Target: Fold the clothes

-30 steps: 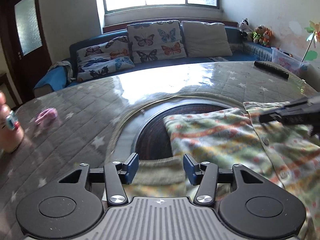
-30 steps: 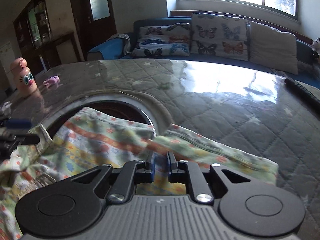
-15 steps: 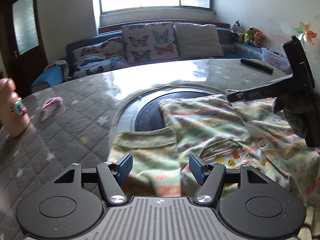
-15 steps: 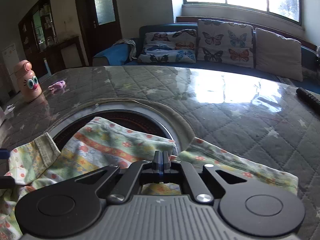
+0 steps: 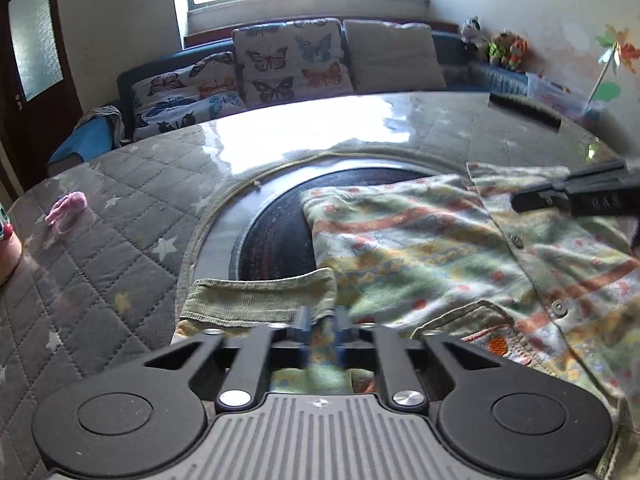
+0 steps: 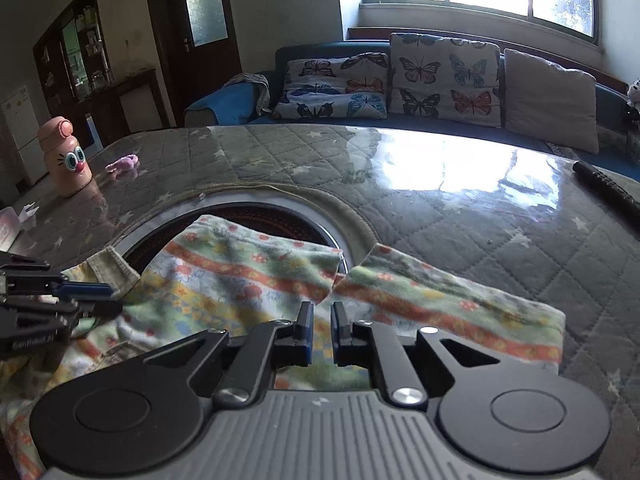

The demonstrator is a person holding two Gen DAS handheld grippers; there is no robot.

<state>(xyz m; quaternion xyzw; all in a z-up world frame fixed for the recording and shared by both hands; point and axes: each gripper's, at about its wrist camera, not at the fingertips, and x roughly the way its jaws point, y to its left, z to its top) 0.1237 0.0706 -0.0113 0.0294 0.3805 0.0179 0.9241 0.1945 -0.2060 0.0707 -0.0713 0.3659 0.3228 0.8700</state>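
Observation:
A child's pyjama shirt [image 5: 420,240], pale green with orange stripes and buttons, lies spread on the quilted table [image 5: 120,264]. Its left sleeve, ending in a ribbed olive cuff [image 5: 256,300], points at my left gripper [image 5: 322,328], whose fingers are blurred and pressed close on the cuff's corner. In the right wrist view the shirt [image 6: 248,280] lies flat with its right sleeve [image 6: 460,304] folded across. My right gripper [image 6: 321,330] hovers low over it, jaws a narrow gap apart with flat cloth showing below. Each gripper shows in the other's view: right gripper [image 5: 532,200], left gripper [image 6: 100,300].
A dark round inset [image 5: 276,240] sits in the table's middle, partly under the shirt. A black remote [image 6: 604,184] lies at the far right edge. A pink cartoon bottle [image 6: 66,156] and a small pink item [image 6: 124,164] sit far left. A sofa with butterfly cushions [image 5: 288,60] is behind.
My left gripper went from wide open to pressed on the sleeve cuff. My right gripper, raised and fully shut half a second ago, has come down over the shirt and parted slightly.

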